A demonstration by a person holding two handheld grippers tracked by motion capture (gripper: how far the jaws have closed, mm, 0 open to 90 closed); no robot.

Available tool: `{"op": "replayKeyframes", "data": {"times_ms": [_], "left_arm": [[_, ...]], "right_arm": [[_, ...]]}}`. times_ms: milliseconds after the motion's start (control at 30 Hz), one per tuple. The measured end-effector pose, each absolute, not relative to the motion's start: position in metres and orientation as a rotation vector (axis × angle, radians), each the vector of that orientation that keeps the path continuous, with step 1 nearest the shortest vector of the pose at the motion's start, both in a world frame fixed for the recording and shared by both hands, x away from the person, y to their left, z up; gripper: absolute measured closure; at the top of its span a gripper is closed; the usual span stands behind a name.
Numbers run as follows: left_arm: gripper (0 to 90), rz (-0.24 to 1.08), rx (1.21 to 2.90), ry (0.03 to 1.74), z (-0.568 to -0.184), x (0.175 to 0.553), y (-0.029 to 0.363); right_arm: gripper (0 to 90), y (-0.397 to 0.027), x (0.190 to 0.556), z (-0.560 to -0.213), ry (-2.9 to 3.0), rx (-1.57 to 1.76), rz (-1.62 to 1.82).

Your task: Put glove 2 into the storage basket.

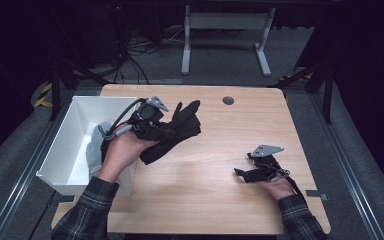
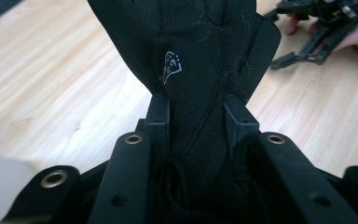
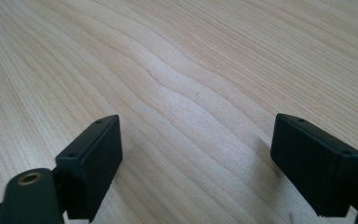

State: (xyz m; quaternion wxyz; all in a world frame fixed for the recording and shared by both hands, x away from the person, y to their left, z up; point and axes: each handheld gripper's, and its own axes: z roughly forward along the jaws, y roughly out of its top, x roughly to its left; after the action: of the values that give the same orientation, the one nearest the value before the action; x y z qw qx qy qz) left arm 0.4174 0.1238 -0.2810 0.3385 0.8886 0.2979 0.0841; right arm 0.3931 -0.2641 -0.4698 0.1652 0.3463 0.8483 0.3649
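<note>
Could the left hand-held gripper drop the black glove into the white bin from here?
Probably yes: the left hand-held gripper, clamped on the black glove, hangs beside the white bin, whose top is open.

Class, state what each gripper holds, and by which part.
Left gripper clamps a black glove near its cuff. Right gripper holds nothing.

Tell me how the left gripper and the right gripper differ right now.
The left gripper is clamped on a black glove; the right gripper holds nothing, its jaws wide apart over bare wood. The left one is up beside the white bin, while the right one sits low by the table near its right edge. Both are black, hand-held, and topped with a grey plate.
</note>
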Motion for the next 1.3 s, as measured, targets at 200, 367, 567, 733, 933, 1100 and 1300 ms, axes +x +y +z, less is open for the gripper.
{"op": "replayKeyframes", "data": {"times_ms": [200, 367, 567, 733, 933, 1100, 1300], "left_arm": [[68.9, 0.272, 2.287, 0.837, -0.271, 0.420, 0.148], [68.9, 0.312, 2.262, 0.920, -0.268, 0.423, 0.173], [68.9, 0.356, 2.213, 1.020, -0.268, 0.425, 0.204], [68.9, 0.393, 2.184, 1.098, -0.270, 0.425, 0.229], [68.8, 0.438, 2.150, 1.198, -0.278, 0.424, 0.253], [68.7, 0.419, 2.132, 1.278, -0.299, 0.427, 0.272], [68.6, 0.406, 2.109, 1.355, -0.321, 0.429, 0.287]], "right_arm": [[17.1, -0.264, 0.393, -0.470, 2.416, 0.987, 1.040], [17.1, -0.264, 0.393, -0.470, 2.415, 0.991, 1.041], [17.1, -0.264, 0.393, -0.470, 2.413, 0.993, 1.040], [17.1, -0.264, 0.393, -0.470, 2.412, 0.993, 1.040], [17.1, -0.264, 0.393, -0.470, 2.412, 0.994, 1.040], [17.1, -0.264, 0.393, -0.470, 2.411, 0.994, 1.039], [17.1, -0.264, 0.393, -0.470, 2.410, 0.995, 1.038]]}}
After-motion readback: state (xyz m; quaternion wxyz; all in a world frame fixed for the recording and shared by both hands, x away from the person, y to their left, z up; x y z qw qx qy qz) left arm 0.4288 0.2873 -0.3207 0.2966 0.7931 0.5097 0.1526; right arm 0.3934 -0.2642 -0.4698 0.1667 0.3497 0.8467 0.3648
